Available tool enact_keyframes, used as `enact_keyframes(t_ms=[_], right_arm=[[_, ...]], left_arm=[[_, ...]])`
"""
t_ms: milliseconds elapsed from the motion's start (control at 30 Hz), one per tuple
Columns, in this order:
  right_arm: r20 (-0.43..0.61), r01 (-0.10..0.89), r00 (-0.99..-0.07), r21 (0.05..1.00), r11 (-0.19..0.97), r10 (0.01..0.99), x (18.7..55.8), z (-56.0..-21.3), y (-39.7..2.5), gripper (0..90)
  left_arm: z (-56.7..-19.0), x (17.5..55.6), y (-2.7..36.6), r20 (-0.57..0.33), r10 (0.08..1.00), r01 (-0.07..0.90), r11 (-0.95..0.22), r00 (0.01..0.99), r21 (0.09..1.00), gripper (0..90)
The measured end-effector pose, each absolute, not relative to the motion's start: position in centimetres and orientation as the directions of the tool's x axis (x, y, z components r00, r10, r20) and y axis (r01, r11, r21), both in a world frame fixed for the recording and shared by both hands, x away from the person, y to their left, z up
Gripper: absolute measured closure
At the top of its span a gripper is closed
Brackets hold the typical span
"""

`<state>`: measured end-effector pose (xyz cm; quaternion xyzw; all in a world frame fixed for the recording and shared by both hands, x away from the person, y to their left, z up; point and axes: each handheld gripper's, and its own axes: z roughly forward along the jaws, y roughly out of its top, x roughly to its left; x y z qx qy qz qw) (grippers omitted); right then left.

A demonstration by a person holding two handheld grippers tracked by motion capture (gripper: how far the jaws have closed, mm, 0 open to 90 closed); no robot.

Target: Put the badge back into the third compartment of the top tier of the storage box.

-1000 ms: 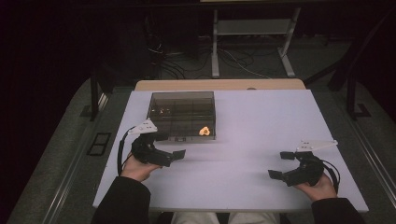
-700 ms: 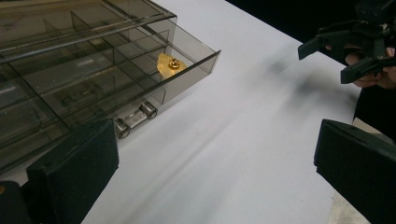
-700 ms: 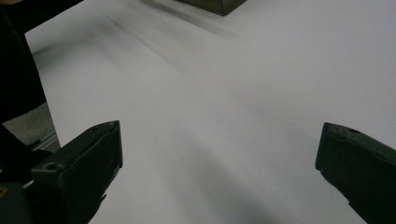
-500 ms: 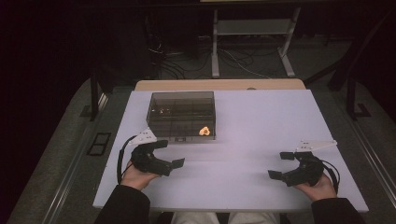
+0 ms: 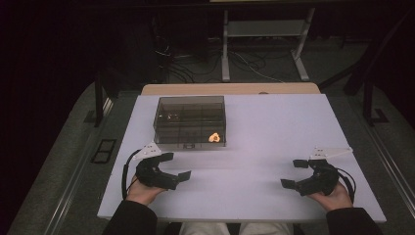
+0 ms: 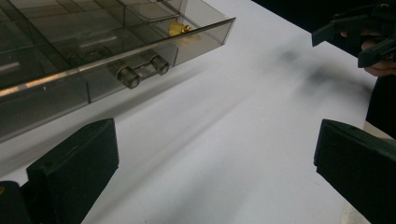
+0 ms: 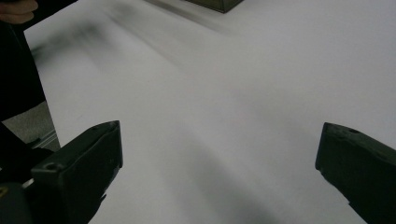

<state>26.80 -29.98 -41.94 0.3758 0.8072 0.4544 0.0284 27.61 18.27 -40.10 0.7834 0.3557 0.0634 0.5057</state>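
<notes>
A: Starting at the left, where does the left gripper (image 5: pixel 179 167) stand?

B: Low over the white counter (image 5: pixel 264 142), jaws spread wide with nothing between them, just short of the smoky transparent plastic compartment box (image 5: pixel 191 120). In the left gripper view the box's lid is down, and the clear two-knobbed latch (image 6: pixel 140 70) on its front wall faces the gripper.

A: And what's inside?

B: A small orange-yellow piece (image 5: pixel 214 137) in the near right compartment, and something small and reddish (image 5: pixel 171 116) farther back on the left; I can't tell what either is.

A: So the step looks like opening the box?

B: That's my reading. I'd bring the left jaws squarely onto the latch, narrow them first, and keep the box from sliding.

A: The right side?

B: The right gripper (image 5: pixel 295 174) rests well apart from the box, jaws equally wide and empty. It could steady the box's right wall.
</notes>
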Motion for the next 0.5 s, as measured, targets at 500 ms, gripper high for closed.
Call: enact_keyframes(t_ms=[500], right_arm=[[0.298, 0.582, -0.717, 0.753, 0.307, 0.63, 26.8, -42.0, -29.9, 0.1]], left_arm=[[-42.7, 27.8, 19.2, -0.271, 0.666, 0.512, -0.195, 0.695, 0.836, 0.0]])
